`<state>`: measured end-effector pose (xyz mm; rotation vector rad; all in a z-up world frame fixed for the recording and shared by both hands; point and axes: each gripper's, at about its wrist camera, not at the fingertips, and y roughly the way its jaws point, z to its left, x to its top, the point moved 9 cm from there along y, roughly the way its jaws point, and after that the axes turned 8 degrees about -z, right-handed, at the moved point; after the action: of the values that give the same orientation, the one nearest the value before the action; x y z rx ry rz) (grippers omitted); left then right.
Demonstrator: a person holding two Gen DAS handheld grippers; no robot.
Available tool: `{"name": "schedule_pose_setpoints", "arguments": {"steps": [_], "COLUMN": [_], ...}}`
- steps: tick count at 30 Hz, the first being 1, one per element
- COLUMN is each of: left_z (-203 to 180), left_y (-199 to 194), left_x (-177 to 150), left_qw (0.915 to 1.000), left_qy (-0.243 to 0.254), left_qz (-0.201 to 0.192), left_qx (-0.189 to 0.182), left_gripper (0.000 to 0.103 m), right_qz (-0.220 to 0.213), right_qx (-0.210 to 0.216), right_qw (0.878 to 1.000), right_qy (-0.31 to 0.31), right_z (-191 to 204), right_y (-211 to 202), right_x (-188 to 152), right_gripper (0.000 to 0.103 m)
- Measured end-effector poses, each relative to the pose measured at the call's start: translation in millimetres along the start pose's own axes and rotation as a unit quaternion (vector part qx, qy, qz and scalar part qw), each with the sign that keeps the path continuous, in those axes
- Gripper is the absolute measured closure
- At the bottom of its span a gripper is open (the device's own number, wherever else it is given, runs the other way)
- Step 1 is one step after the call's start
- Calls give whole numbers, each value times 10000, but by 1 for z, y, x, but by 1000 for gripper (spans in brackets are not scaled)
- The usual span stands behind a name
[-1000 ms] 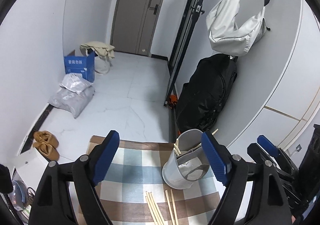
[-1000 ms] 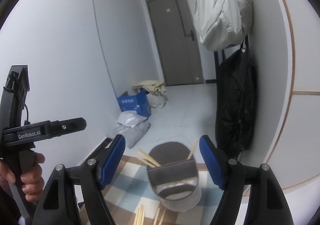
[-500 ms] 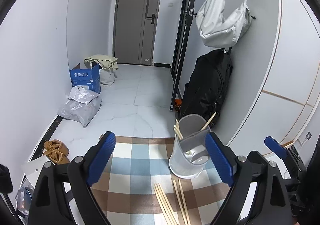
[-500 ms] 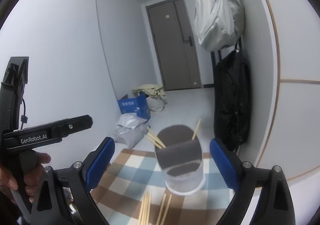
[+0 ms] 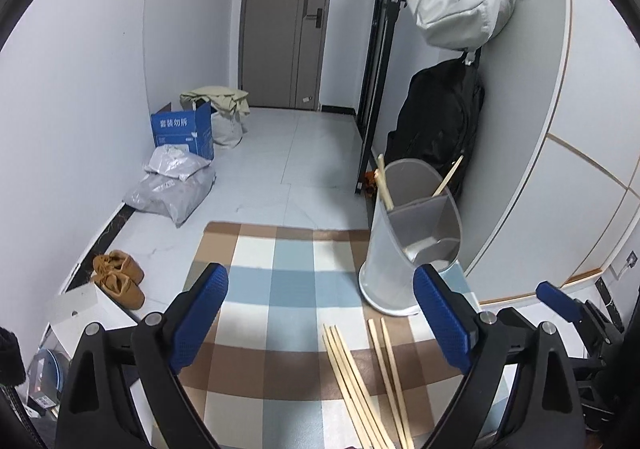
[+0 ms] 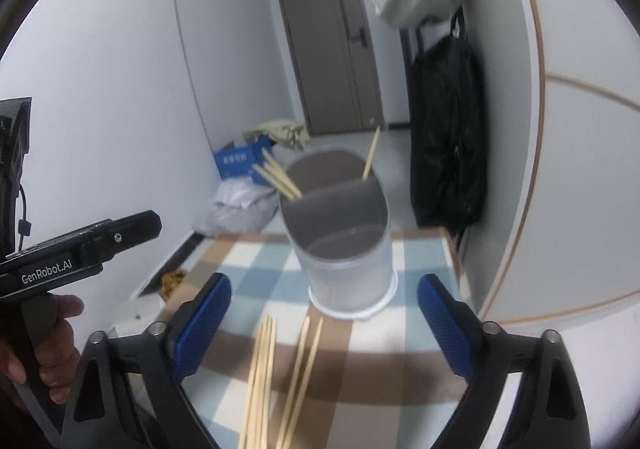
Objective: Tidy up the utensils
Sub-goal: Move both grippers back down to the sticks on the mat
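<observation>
My count: one divided holder (image 5: pixel 404 249); loose chopsticks on the cloth (image 5: pixel 280 289), about six (image 5: pixel 360 377); three or four standing inside the holder (image 6: pixel 280 177).

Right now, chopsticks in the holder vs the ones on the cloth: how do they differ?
Chopsticks in the holder stand slanted, tips poking above the rim; loose chopsticks lie flat on the checked cloth. The loose group looks larger. Both are pale wood; neither is in a tool.

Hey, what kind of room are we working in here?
Most likely a home entryway: a grey front door at the end of a tiled hall, tan shoes by the wall, and a pale shoulder bag hanging above a black backpack.
</observation>
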<state>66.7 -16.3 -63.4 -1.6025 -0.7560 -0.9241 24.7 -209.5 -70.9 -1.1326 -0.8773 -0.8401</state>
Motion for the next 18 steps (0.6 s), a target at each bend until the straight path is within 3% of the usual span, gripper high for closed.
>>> {"name": "schedule_pose_setpoints", "arguments": {"steps": [7,11,18], "left_z": [19,33,46], "left_y": [17,30,36], "left_x": [-23,-35,-30], "left_qw": [9994,9967,9961], "left_qy": [-87,-428,-468], "left_qz": [303,660,607], "left_qx": [167,197,441], "left_gripper": [12,12,12], "right_qz": [741,1275,1780], "right_qx": [-139,-212,-241], "right_qw": [9972,9916,9836], "right_qy": [12,-2,-194], "right_z": [-9,-11,-1], "right_y": [29,51,88], "right_x": [-32,-53,-77], "right_gripper": [32,43,60]}}
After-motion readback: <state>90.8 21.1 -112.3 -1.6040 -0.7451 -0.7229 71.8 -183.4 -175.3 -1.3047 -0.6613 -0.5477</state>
